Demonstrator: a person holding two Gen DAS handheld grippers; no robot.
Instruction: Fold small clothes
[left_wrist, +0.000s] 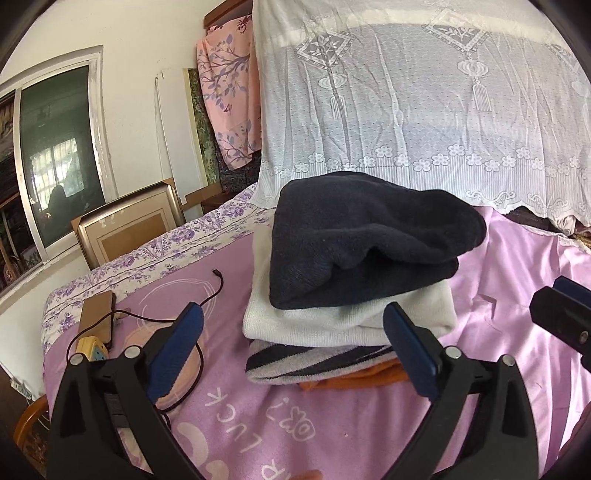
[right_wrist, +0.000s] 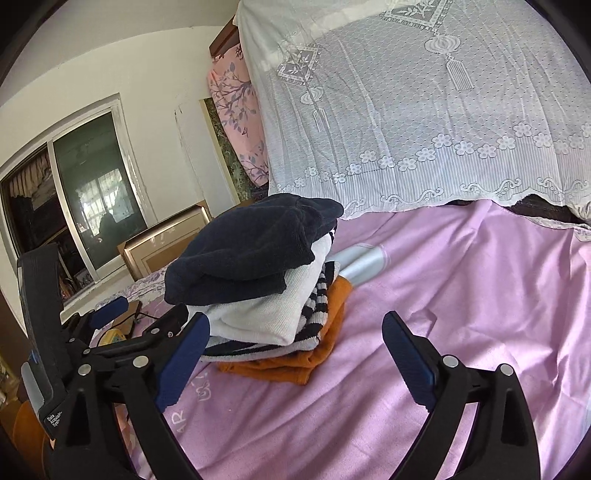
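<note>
Left gripper (left_wrist: 293, 334) jaws spread wide, nothing between pads; stack of folded clothes (left_wrist: 351, 295) just ahead, slightly right of centre, overlapping right pad in view. Right gripper (right_wrist: 295, 345) jaws also spread, empty; stack lies ahead-left, beside its left pad. Left gripper seems nearer. Stack sits on pink bed cover (right_wrist: 461, 295), long axis across left view: navy garment (left_wrist: 369, 236) on top, white knit (left_wrist: 332, 317), striped piece (left_wrist: 295, 363), orange piece (right_wrist: 295, 365) at bottom. No containers visible. Phone (left_wrist: 96, 317) and cable (left_wrist: 199, 306) lie left of stack.

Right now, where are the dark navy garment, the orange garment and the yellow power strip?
dark navy garment (left_wrist: 362, 236): left wrist view, top face.
orange garment (right_wrist: 284, 367): right wrist view, front fold.
yellow power strip (left_wrist: 90, 347): left wrist view, top.
</note>
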